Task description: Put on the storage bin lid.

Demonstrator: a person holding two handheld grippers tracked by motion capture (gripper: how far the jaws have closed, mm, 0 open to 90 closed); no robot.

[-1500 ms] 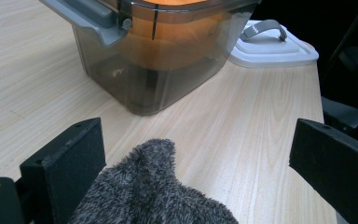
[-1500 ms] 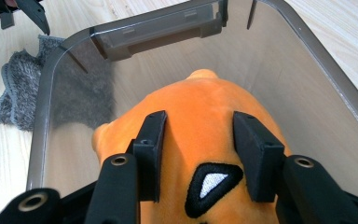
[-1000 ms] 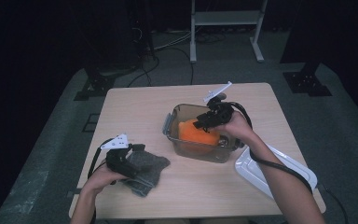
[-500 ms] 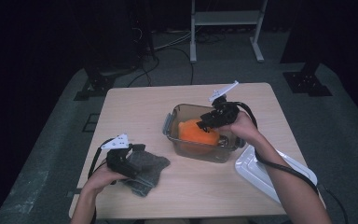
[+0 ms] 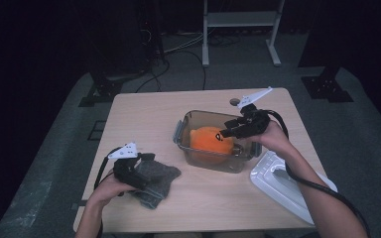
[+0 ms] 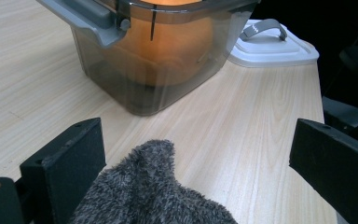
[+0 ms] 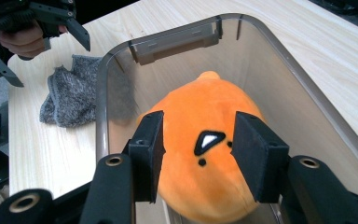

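- High view: one pale wood-grain counter (image 5: 144,114) stands on grey floor in a dark room, with a white rack behind. On it sit one clear smoky plastic tub (image 5: 213,144), one white lid (image 5: 287,186) at its right and one fuzzy grey cloth (image 5: 155,181).
- High view: the round orange plush toy (image 5: 209,140) lies inside the tub; the right gripper (image 5: 224,134) hangs over it.
- Left gripper view: the left gripper (image 6: 196,154) spreads its fingers wide, the cloth's fluffy edge between them.
- Right gripper view: the right fingers (image 7: 150,148) flank the toy's top, half open; touching cannot be told.
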